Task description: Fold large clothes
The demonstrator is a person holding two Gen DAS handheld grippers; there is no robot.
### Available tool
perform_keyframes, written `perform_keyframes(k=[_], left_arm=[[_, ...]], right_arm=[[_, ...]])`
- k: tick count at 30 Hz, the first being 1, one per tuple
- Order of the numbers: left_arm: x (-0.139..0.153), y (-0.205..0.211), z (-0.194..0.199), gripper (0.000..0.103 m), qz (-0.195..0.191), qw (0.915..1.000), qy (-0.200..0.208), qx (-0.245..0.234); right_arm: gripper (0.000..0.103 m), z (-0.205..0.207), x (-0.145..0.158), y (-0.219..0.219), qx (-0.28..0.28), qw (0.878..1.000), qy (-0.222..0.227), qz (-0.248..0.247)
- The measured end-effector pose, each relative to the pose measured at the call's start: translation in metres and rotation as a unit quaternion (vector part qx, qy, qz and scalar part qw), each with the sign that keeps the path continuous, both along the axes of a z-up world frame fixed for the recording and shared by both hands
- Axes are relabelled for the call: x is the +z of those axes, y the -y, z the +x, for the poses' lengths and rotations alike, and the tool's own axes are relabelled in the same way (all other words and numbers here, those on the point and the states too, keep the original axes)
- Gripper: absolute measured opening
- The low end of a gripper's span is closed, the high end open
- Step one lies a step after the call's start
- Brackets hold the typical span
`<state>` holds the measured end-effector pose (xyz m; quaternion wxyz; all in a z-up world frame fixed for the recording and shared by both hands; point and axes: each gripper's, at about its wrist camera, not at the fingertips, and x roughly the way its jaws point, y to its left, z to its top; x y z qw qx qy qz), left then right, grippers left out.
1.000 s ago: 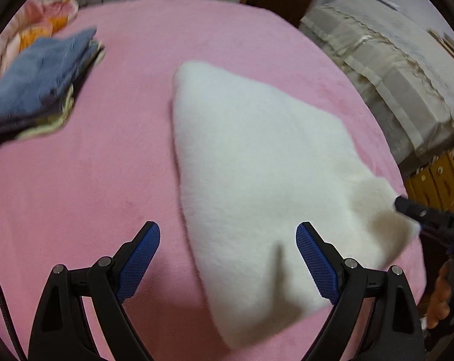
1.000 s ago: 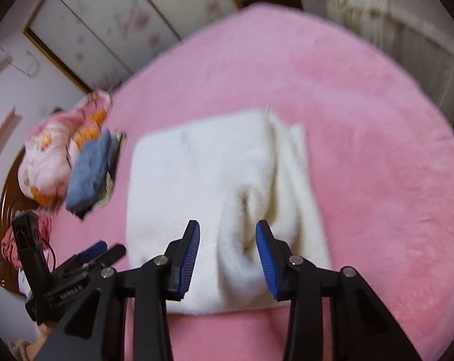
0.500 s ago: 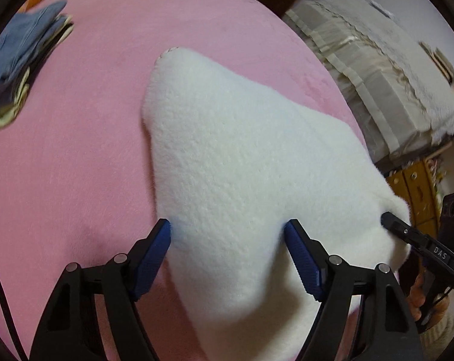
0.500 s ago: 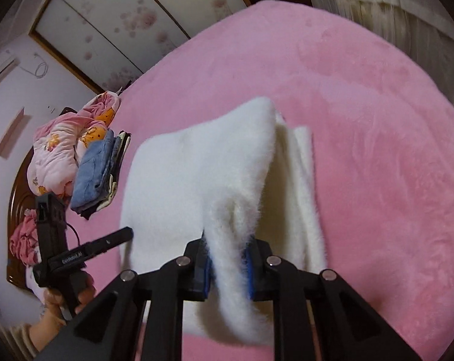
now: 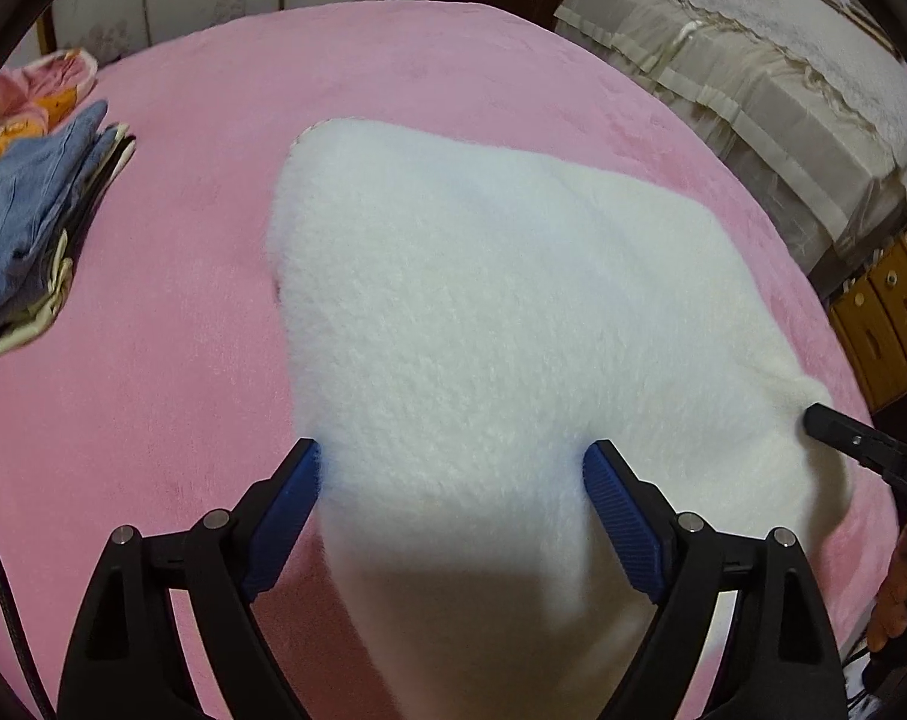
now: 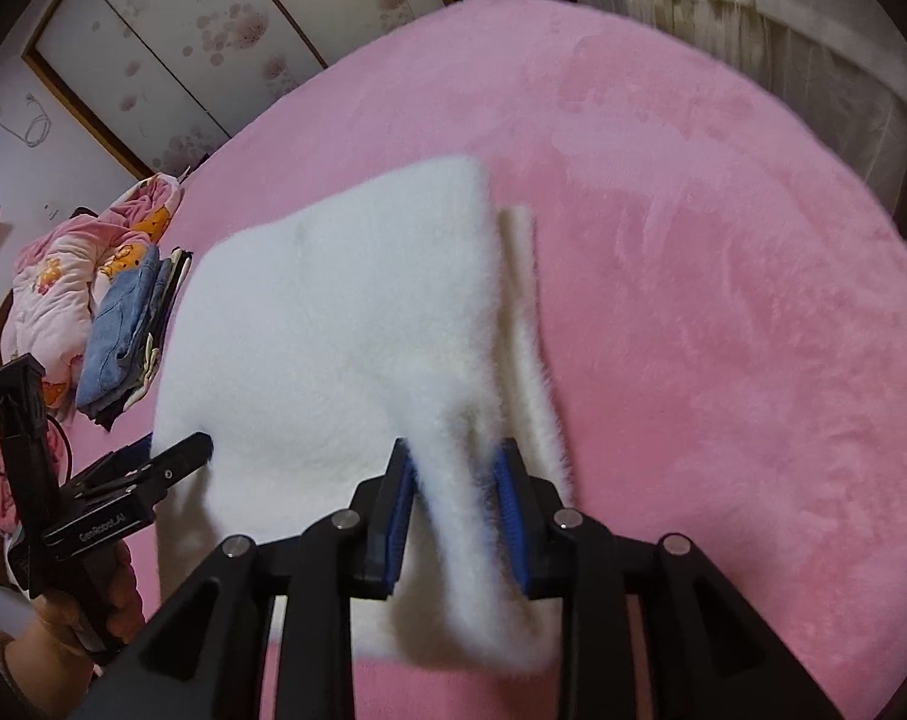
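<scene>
Covering the whole scene: a pink plush bedspread [image 5: 153, 408], with the white fleece garment [image 5: 489, 324] lying near its middle, near edge raised toward both cameras, far part flat on the pink. Off to the left side of the bed, well apart from the fleece: a stack of folded clothes [image 5: 27, 228], blue denim on top, and a pink printed quilt [image 6: 57, 294] bunched just beyond it. Beside the bed on the right, a beige lace-trimmed cover [image 5: 753, 78].

Right gripper [image 6: 456, 516]: narrowed onto a bunched ridge of the fleece at its near right corner, blue pads pressed into the pile on both sides. Left gripper [image 5: 453, 516]: spread wide, straddling the near left part of the fleece, pads at its flanks and not pinching.

Judged step: taking hold of the near edge for a fold, one corner secured, the other not yet. Next move calls for closing the left on its corner, then lifting both corners level and carrying them over to the far edge, kept taut to avoid a sagging middle.
</scene>
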<state>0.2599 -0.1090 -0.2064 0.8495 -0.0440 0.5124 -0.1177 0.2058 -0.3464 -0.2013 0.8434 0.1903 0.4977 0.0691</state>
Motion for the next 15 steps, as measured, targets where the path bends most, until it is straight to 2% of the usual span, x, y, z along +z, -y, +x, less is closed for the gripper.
perform_keyframes(k=[2, 4, 5, 6, 7, 9, 10, 13, 15], left_arm=[[0.004, -0.007, -0.002, 0.085, -0.025, 0.9995, -0.008, 0.019], [0.01, -0.02, -0.01, 0.08, -0.047, 0.9981, 0.0, 0.04], [0.015, -0.023, -0.015, 0.069, -0.055, 0.9974, 0.009, 0.046], [0.019, -0.025, -0.02, 0.054, -0.062, 0.9968, 0.014, 0.047], [0.021, -0.026, -0.023, 0.044, -0.067, 0.9966, 0.015, 0.045], [0.023, -0.026, -0.031, 0.033, -0.065, 0.9968, 0.013, 0.046], [0.023, -0.026, -0.034, 0.033, -0.068, 0.9967, 0.012, 0.043], [0.021, -0.025, -0.038, 0.033, -0.061, 0.9975, 0.016, 0.033], [0.018, -0.022, -0.039, 0.033, -0.047, 0.9983, 0.021, 0.026]], right_arm=[[0.027, -0.004, 0.018, -0.001, -0.014, 0.999, 0.026, -0.034], [0.027, -0.008, 0.034, -0.006, -0.012, 0.997, 0.057, -0.054], [0.027, -0.01, 0.041, -0.012, -0.001, 0.996, 0.075, -0.055], [0.027, -0.01, 0.045, -0.019, 0.014, 0.995, 0.084, -0.055], [0.027, -0.01, 0.046, -0.024, 0.03, 0.994, 0.086, -0.057], [0.016, -0.008, 0.042, -0.038, 0.054, 0.992, 0.085, -0.07], [0.009, -0.007, 0.038, -0.044, 0.063, 0.992, 0.08, -0.08], [0.008, -0.006, 0.022, -0.046, 0.052, 0.991, 0.056, -0.113], [0.0, -0.009, 0.011, -0.036, 0.032, 0.99, 0.04, -0.131]])
